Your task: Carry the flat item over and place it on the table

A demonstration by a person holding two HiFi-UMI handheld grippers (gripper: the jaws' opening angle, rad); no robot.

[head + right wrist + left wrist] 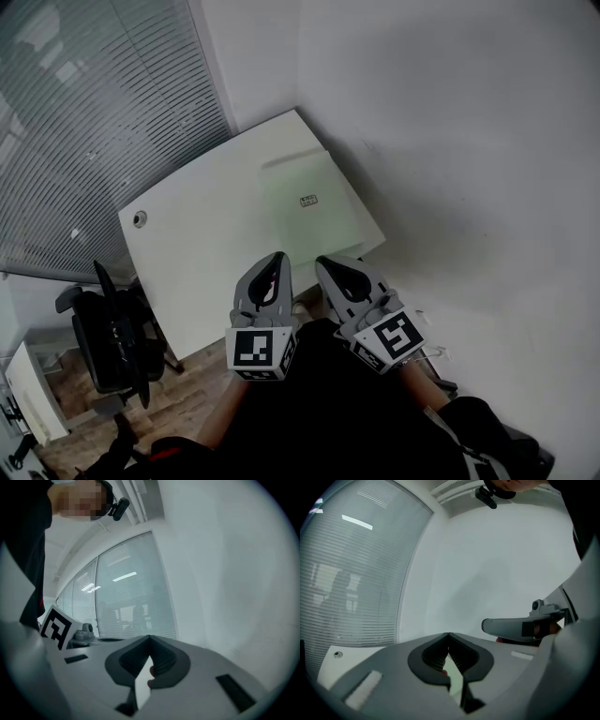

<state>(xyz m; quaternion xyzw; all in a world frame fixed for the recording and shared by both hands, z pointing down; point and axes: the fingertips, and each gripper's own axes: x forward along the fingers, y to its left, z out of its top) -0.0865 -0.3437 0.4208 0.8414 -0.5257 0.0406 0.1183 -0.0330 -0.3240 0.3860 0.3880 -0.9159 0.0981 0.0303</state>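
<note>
Corner of a white-walled room: the pale green flat sheet lies on the white rectangular table, its far edge along the wall. The left gripper and right gripper hover side by side at the table's near edge, both with fingers pressed together, empty. Slatted blinds fill the left; a black office chair stands on the wood floor.

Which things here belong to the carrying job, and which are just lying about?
Job: flat pale board lying on the white table; left gripper, right gripper, both shut and empty.
Lying about: black office chair; window blinds.
</note>
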